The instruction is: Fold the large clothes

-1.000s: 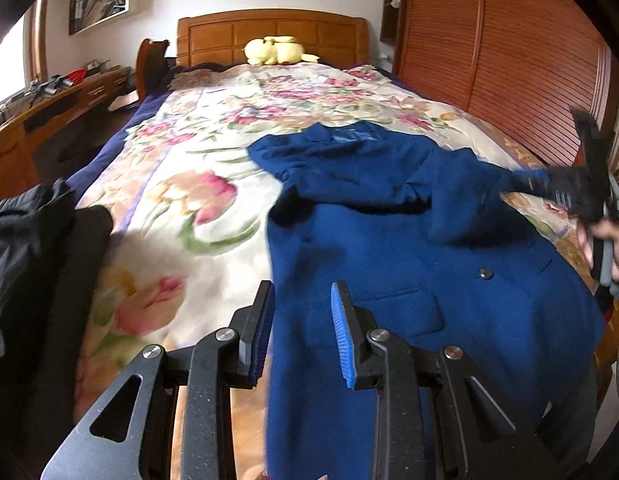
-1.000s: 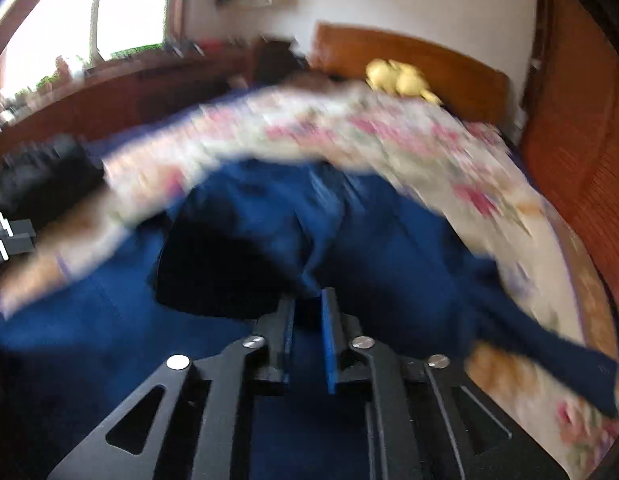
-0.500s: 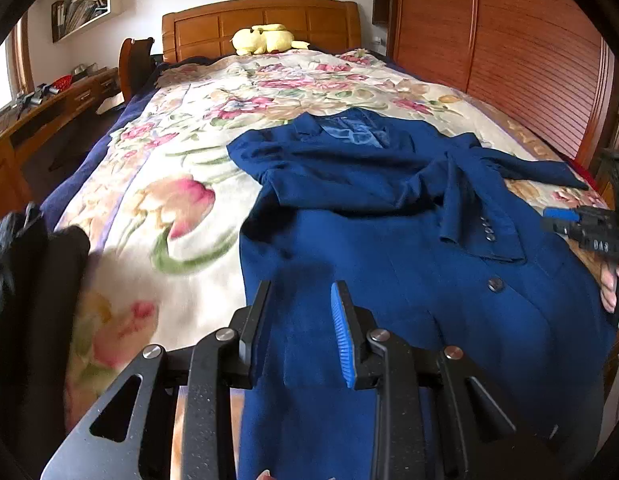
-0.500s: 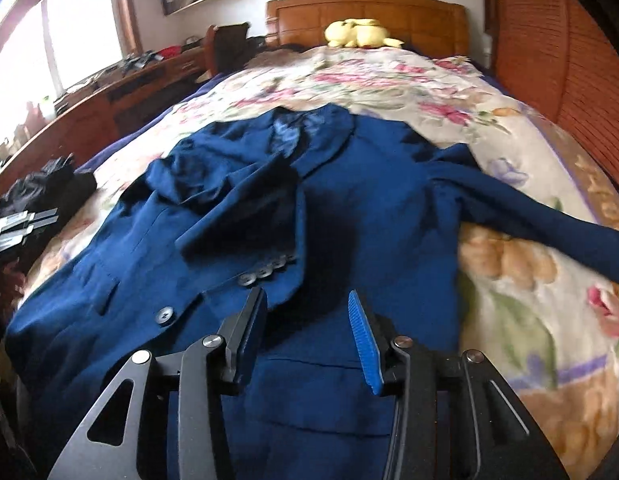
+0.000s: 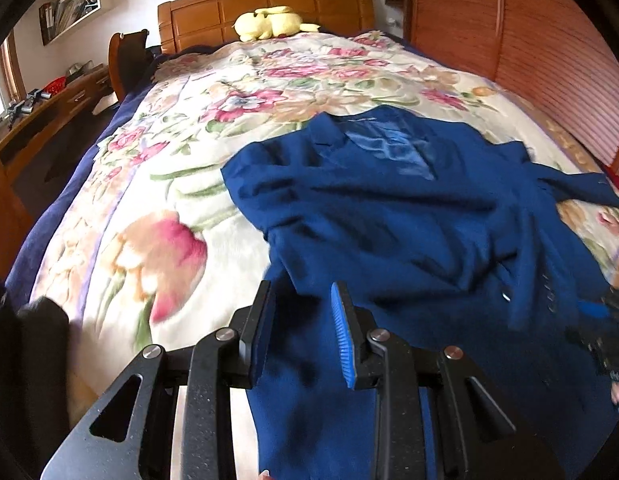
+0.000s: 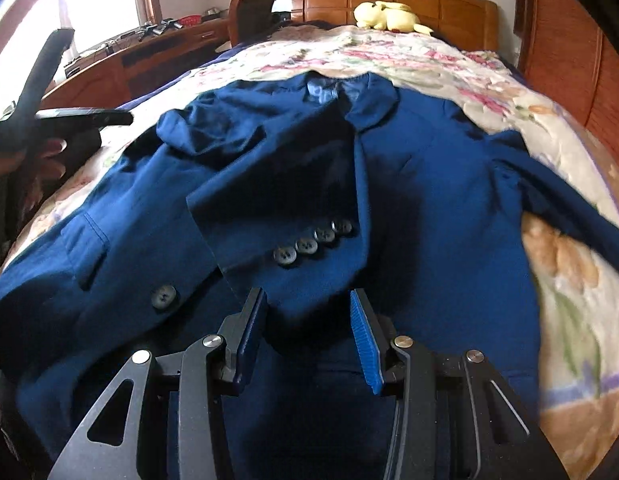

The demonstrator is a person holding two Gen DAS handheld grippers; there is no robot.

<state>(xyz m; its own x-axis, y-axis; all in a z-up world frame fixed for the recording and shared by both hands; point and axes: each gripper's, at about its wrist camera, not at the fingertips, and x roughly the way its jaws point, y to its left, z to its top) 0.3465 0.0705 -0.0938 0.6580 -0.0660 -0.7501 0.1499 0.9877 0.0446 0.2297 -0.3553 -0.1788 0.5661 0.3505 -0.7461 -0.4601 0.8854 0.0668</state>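
Note:
A dark blue jacket [image 5: 409, 220] lies face up on the bed, collar towards the headboard. One sleeve [image 6: 277, 200] is folded across its front, its cuff buttons [image 6: 309, 244] showing. The other sleeve [image 6: 569, 208] trails off to the right. My right gripper [image 6: 306, 294] hovers open just above that cuff, nothing pressed between its blue pads. My left gripper [image 5: 300, 286] is open over the jacket's left edge near the hem, gripping nothing. In the right wrist view the left gripper [image 6: 49, 120] shows at the far left, held in a hand.
A floral blanket [image 5: 181, 184] covers the bed. A yellow plush toy [image 5: 269, 22] sits by the wooden headboard [image 5: 265, 4]. Beyond the left side stand a wooden desk [image 5: 41, 120] and a chair [image 5: 129, 56]. Wooden slatted doors [image 5: 549, 48] line the right. Dark clothing [image 5: 25, 352] is piled at lower left.
The right jaws have spread from nearly shut to open, and that gripper has sunk over the folded sleeve. The left gripper has moved in closer along the jacket's left edge.

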